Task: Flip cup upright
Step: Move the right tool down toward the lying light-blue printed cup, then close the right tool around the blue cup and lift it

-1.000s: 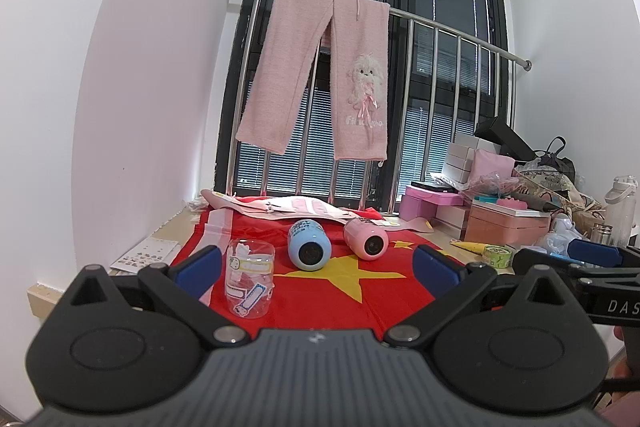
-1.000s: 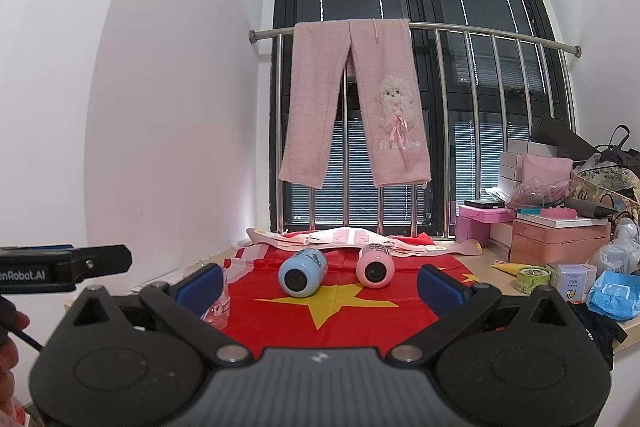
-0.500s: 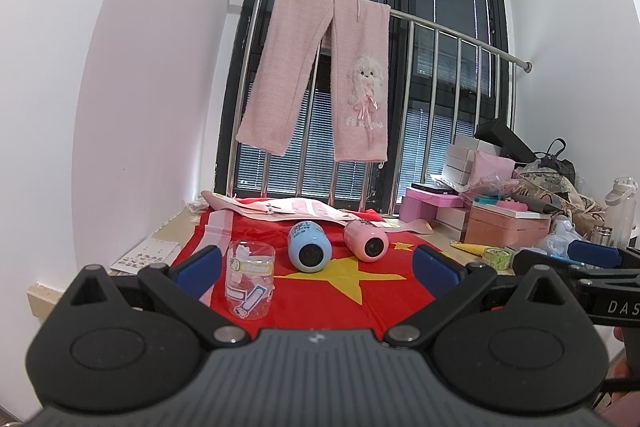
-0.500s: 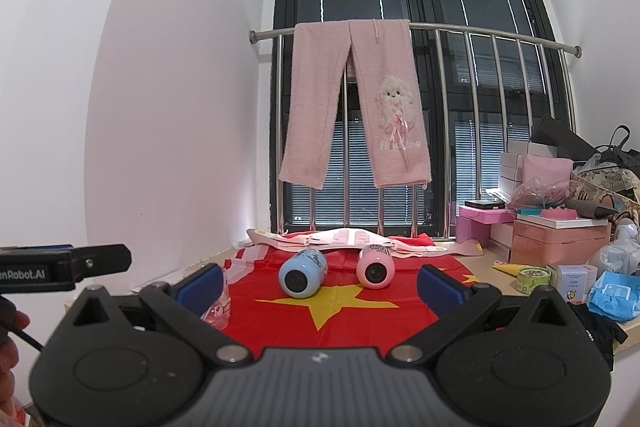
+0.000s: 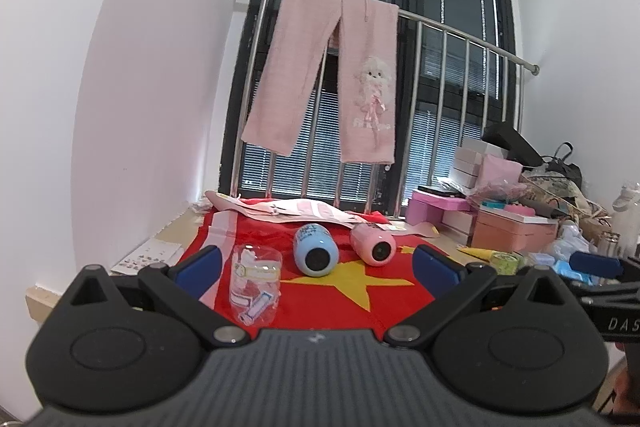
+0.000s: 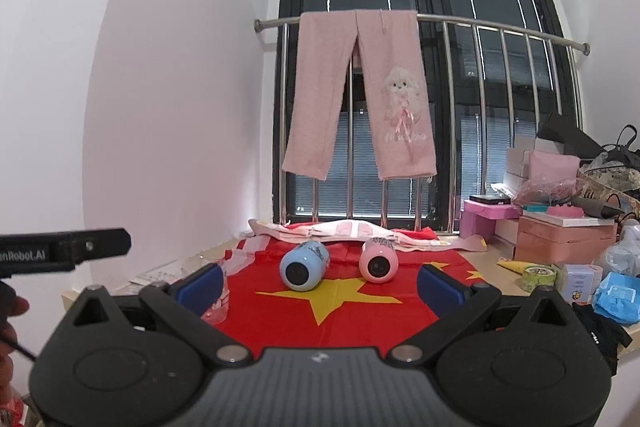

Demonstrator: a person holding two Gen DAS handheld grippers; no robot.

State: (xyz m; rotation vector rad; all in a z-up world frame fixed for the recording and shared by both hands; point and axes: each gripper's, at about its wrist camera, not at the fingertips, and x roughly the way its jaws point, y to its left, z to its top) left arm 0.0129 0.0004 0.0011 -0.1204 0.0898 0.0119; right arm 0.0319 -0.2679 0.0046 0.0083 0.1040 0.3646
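A blue cup [image 5: 315, 254] and a pink cup [image 5: 373, 243] lie on their sides on a red flag cloth [image 5: 340, 301], round ends facing me. They also show in the right wrist view, blue cup [image 6: 304, 265] and pink cup [image 6: 378, 261]. A clear glass cup [image 5: 255, 283] with stickers stands on the cloth at the left, mouth down as far as I can tell. My left gripper [image 5: 318, 267] is open and empty, short of the cups. My right gripper [image 6: 320, 281] is open and empty, also short of them.
Pink and white boxes [image 5: 508, 227], a tape roll [image 5: 506, 263] and bags crowd the right of the table. Folded pink cloth [image 6: 344, 231] lies behind the cups by a steel railing [image 6: 480, 23] with hung pink trousers. A white wall is at the left.
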